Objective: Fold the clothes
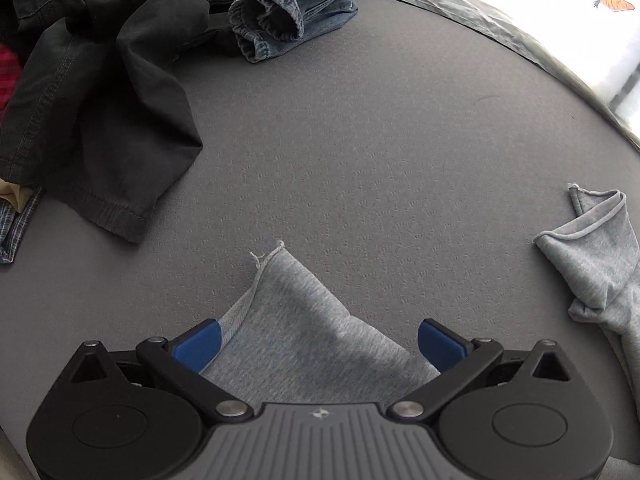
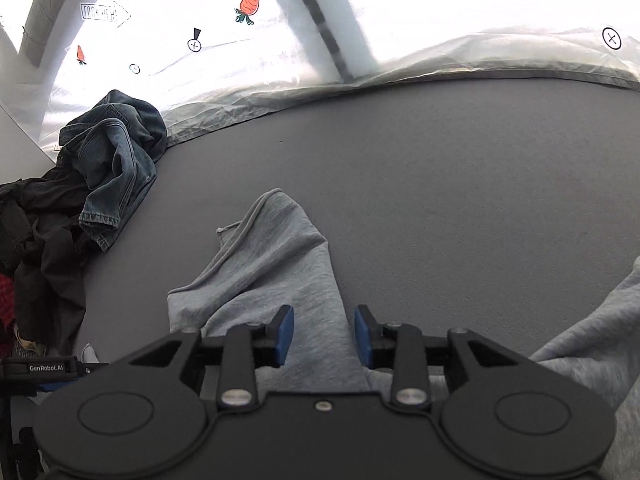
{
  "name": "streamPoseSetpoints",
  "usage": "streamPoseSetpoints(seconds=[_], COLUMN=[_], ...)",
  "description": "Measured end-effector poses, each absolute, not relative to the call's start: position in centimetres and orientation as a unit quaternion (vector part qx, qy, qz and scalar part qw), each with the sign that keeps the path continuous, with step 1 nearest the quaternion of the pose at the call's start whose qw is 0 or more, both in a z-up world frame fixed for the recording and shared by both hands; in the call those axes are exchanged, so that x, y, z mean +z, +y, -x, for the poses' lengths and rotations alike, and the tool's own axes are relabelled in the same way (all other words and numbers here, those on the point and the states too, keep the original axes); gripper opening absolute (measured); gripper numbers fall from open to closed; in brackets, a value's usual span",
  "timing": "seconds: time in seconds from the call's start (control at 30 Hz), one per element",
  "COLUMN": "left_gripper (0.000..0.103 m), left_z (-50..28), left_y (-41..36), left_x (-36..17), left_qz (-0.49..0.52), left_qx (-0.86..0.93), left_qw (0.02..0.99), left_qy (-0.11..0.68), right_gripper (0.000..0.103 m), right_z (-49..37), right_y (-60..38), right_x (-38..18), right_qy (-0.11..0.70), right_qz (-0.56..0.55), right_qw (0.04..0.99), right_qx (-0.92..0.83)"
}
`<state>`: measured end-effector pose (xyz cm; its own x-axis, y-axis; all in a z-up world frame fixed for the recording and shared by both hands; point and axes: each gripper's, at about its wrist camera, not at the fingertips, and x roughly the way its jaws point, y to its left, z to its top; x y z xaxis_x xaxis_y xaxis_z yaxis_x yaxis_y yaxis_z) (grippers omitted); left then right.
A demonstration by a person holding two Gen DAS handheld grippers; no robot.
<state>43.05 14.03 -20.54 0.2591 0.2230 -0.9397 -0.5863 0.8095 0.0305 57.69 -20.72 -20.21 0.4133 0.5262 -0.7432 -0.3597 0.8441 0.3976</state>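
A light grey knit garment lies on the dark grey surface. In the left wrist view one corner of it [image 1: 296, 320] runs between the wide-open blue pads of my left gripper [image 1: 320, 346], and another part [image 1: 596, 256] lies at the right. In the right wrist view a sleeve-like part [image 2: 276, 256] stretches forward between the blue pads of my right gripper [image 2: 324, 336], which stand apart over the cloth. More grey cloth [image 2: 592, 340] lies at the right.
A pile of clothes sits at the left: a black garment [image 1: 104, 92], blue jeans [image 1: 280, 16] [image 2: 112, 164], a red item [image 1: 8, 76] and checked cloth [image 1: 16, 224]. A white sheet with carrot prints [image 2: 248, 0] borders the far edge.
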Motion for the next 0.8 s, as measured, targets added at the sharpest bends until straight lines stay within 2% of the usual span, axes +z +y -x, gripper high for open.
streamPoseSetpoints(seconds=[0.07, 0.13, 0.17, 0.2, 0.3, 0.4, 0.57, 0.7, 0.8], left_gripper=[0.103, 0.103, 0.103, 0.103, 0.103, 0.103, 0.103, 0.103, 0.103], left_z=[-42.8, -42.4, -42.3, -42.3, -42.2, -42.0, -41.9, -41.8, -41.7], left_y=[14.8, 15.5, 15.6, 15.6, 15.6, 15.6, 15.4, 15.2, 15.1], left_x=[-21.0, -21.2, -21.3, -21.3, -21.4, -21.5, -21.5, -21.6, -21.7], left_qz=[0.173, 0.186, 0.188, 0.187, 0.182, 0.182, 0.181, 0.178, 0.175], left_qx=[0.268, 0.270, 0.269, 0.269, 0.270, 0.269, 0.271, 0.271, 0.271], left_qw=[0.770, 0.772, 0.773, 0.774, 0.777, 0.780, 0.782, 0.786, 0.789], left_qy=[0.553, 0.544, 0.543, 0.542, 0.538, 0.535, 0.532, 0.527, 0.523], right_gripper=[0.035, 0.028, 0.018, 0.001, 0.002, 0.002, 0.002, 0.002, 0.003], right_z=[-58.3, -58.8, -59.0, -59.1, -59.9, -61.0, -61.4, -60.4, -58.8], right_y=[-19.9, -19.3, -18.9, -18.6, -18.2, -17.8, -17.9, -17.6, -16.1], right_x=[-20.6, -20.9, -21.0, -20.9, -19.8, -16.4, -10.0, -11.4, -18.1], right_qy=[0.479, 0.485, 0.486, 0.484, 0.469, 0.422, 0.353, 0.397, 0.523], right_qz=[-0.085, -0.078, -0.069, -0.060, -0.067, -0.099, -0.238, -0.340, -0.296], right_qw=[0.833, 0.830, 0.831, 0.832, 0.840, 0.861, 0.846, 0.777, 0.733], right_qx=[0.263, 0.263, 0.262, 0.265, 0.265, 0.266, 0.320, 0.350, 0.319])
